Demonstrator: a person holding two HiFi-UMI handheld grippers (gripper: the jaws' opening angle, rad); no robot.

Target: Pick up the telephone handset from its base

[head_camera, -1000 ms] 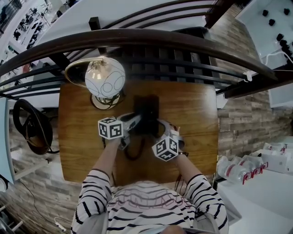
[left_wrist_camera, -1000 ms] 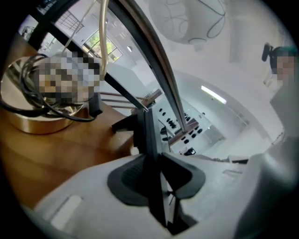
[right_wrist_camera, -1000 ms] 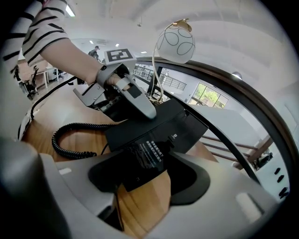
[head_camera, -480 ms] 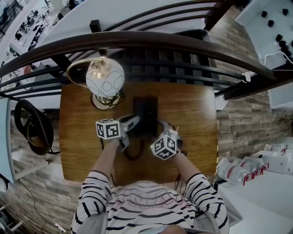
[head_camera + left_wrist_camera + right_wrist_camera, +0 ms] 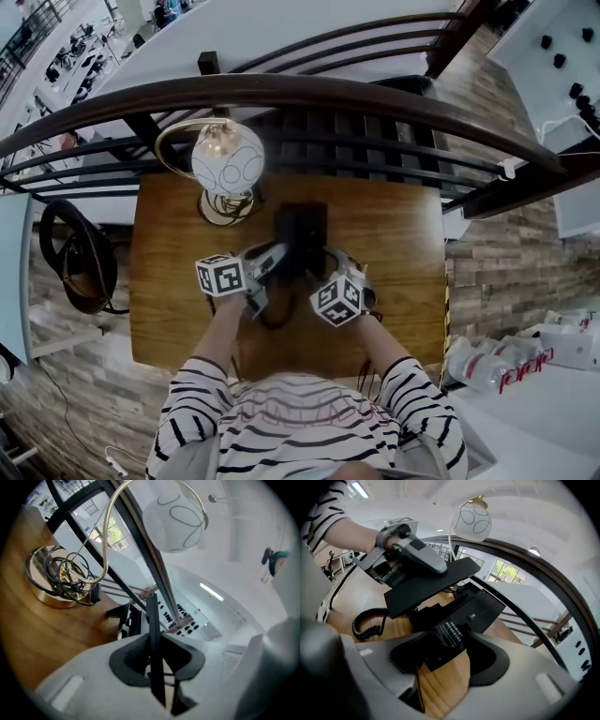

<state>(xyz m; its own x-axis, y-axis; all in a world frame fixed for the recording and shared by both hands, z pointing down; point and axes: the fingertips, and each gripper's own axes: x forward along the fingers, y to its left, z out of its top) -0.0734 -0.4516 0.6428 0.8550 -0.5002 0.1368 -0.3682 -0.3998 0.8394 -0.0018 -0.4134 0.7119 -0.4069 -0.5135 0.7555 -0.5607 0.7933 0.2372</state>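
Note:
The black telephone base [image 5: 302,225] lies in the middle of the wooden table [image 5: 394,253]. My left gripper [image 5: 269,262] is shut on the flat black handset [image 5: 424,585], which it holds slightly above the base's left side. In the left gripper view the handset [image 5: 152,630] shows edge-on, pinched between the pads of the left gripper [image 5: 154,656]. My right gripper [image 5: 330,261] is shut on the near right corner of the base [image 5: 476,609], where a label shows. A coiled cord [image 5: 365,623] hangs from the handset onto the table.
A globe lamp [image 5: 228,159] with a brass foot [image 5: 56,581] stands at the table's back left. A dark curved railing [image 5: 281,89] runs behind the table. A black hoop-shaped thing [image 5: 75,258] lies on the floor at left, and water bottles [image 5: 487,361] at right.
My left gripper has risen a little with the handset, lifting it off the base. The right gripper has stayed on the base.

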